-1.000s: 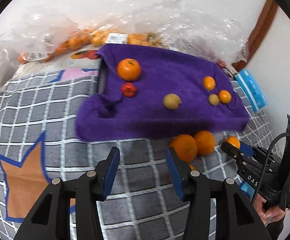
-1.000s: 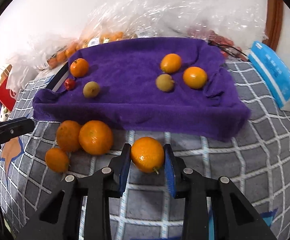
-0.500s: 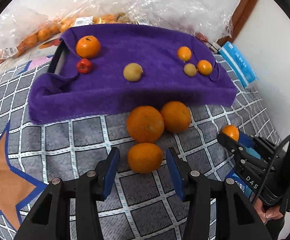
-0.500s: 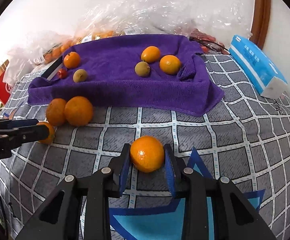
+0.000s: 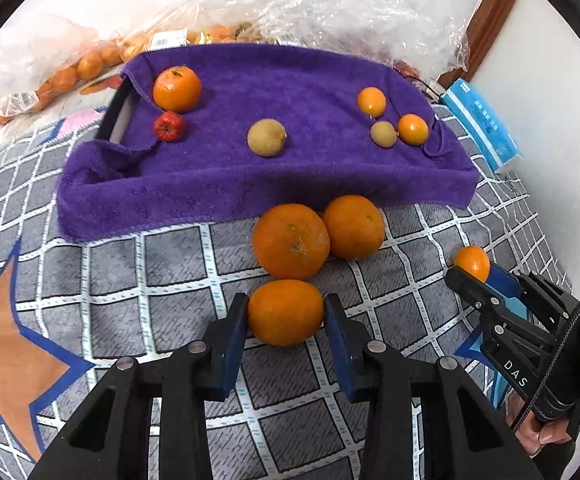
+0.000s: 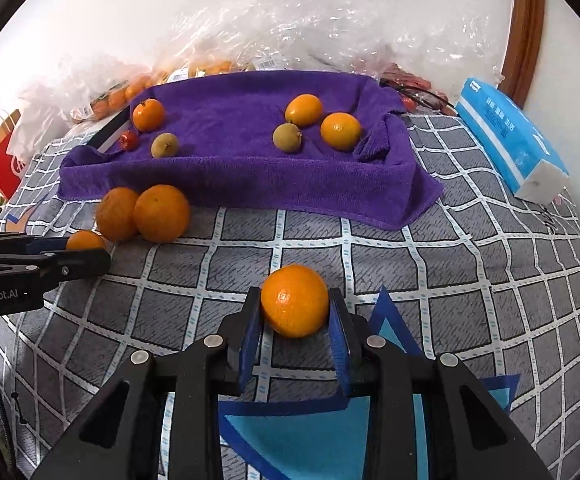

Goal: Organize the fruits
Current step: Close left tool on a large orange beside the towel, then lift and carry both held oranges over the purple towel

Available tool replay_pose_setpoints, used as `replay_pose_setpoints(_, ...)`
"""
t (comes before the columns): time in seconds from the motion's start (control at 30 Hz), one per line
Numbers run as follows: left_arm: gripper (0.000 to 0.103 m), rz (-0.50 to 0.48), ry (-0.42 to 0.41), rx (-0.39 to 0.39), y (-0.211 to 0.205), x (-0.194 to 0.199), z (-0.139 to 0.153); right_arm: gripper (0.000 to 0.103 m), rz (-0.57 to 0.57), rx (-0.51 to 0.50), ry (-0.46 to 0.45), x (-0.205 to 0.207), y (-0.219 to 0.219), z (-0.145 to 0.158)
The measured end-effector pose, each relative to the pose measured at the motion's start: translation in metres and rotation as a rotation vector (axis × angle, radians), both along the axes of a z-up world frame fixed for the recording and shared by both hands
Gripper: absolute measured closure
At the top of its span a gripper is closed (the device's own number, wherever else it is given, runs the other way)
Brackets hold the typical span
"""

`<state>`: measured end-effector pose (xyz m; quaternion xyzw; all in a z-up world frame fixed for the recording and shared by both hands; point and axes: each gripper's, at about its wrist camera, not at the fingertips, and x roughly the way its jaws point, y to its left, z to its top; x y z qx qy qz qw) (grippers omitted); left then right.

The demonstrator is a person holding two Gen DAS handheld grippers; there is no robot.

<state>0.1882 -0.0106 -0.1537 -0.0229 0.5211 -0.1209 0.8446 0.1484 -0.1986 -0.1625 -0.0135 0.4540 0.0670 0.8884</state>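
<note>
Before you: grey checked bed cover (image 6: 450, 264). Purple towel (image 6: 230, 168) at 12 o'clock; two oranges (image 6: 146, 212) at 10; blue tissue pack (image 6: 510, 140) at 2.

The left claw (image 5: 286, 320) angles steeply down, its jaws having just been closing onto an orange between them. The right claw (image 6: 295, 308), also angled down, pinches another orange.
</note>
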Motion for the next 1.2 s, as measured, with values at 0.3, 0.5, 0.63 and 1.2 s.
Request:
replay_pose_setpoints(0.3, 0.067, 0.039, -0.050, -0.004, 0.014, -0.014, 0.025, 0.071, -0.003, 0.007, -0.050, -0.008, 0.008, 0.030)
replay_pose_setpoints(0.5, 0.067, 0.068, -0.084, -0.022, 0.029, -0.027, 0.044, 0.071, -0.027, 0.039, -0.058, -0.009, 0.009, 0.047)
replay_pose_setpoints(0.63, 0.067, 0.086, -0.107, -0.029, 0.037, -0.033, 0.056, 0.071, -0.033, 0.050, -0.084, -0.013, 0.013, 0.063)
replay_pose_setpoints(1.2, 0.067, 0.126, -0.215, -0.043, 0.059, -0.052, 0.103, 0.071, -0.076, 0.069, -0.157, -0.019, 0.011, 0.111)
